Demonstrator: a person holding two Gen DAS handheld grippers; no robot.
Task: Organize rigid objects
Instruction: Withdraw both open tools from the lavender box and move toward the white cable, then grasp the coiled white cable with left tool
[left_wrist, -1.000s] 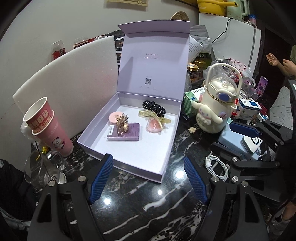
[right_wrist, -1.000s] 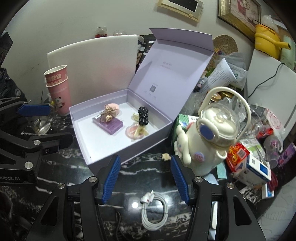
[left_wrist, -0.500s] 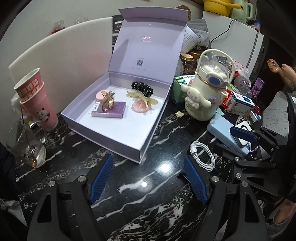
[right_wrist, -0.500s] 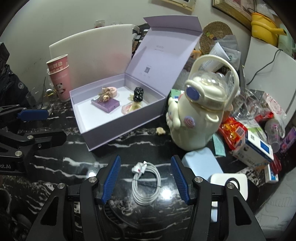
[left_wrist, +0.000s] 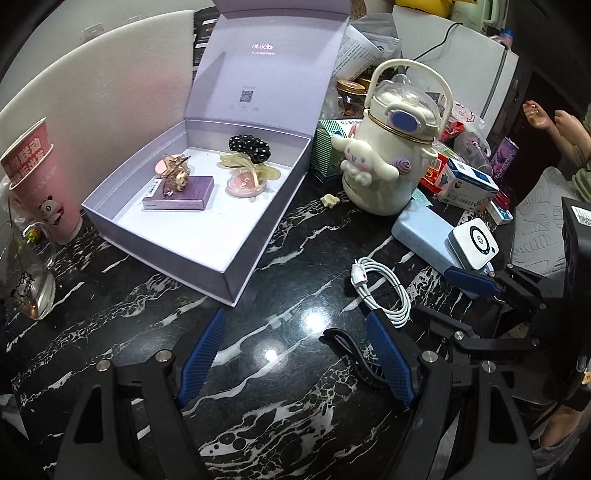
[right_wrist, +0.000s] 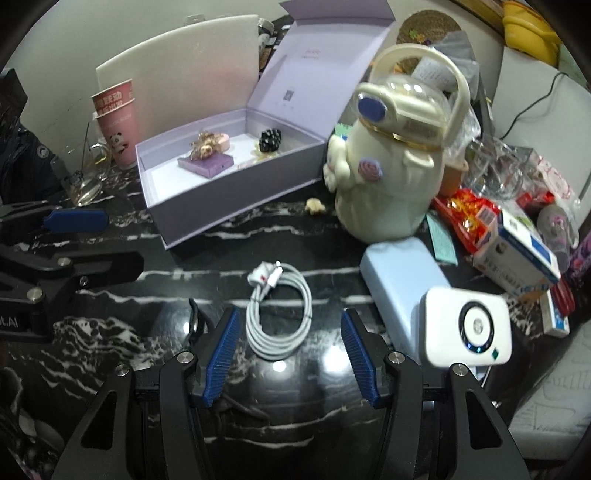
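Black marble table (left_wrist: 303, 369), glossy, glare spots near both grippers. Left gripper (left_wrist: 295, 350): jaws apart, nothing between them, only bare table. Right gripper (right_wrist: 291, 347): jaws apart, coiled white cable (right_wrist: 279, 317) lies on the table between the tips, pads not touching it. A black cord (left_wrist: 351, 350) runs under the left gripper's right finger, its end hidden.

Lilac box (left_wrist: 236, 266) sits far left, lid open and upright, top of the lid cut off in the left view. Inside: one purple case (left_wrist: 181, 194) with a gold clip (left_wrist: 175, 177) on it, one black clip (left_wrist: 249, 147), one pink compact (left_wrist: 243, 186) under a pale yellow clip; a second pink piece behind the gold clip is mostly hidden.

Right of the box: one cream bottle (left_wrist: 388, 158), blurred in the right view. One blue power bank (right_wrist: 402, 280), a white device (right_wrist: 467, 330) on top. Two stacked pink cups (left_wrist: 40, 177) far left. Clutter far right too jumbled to count.
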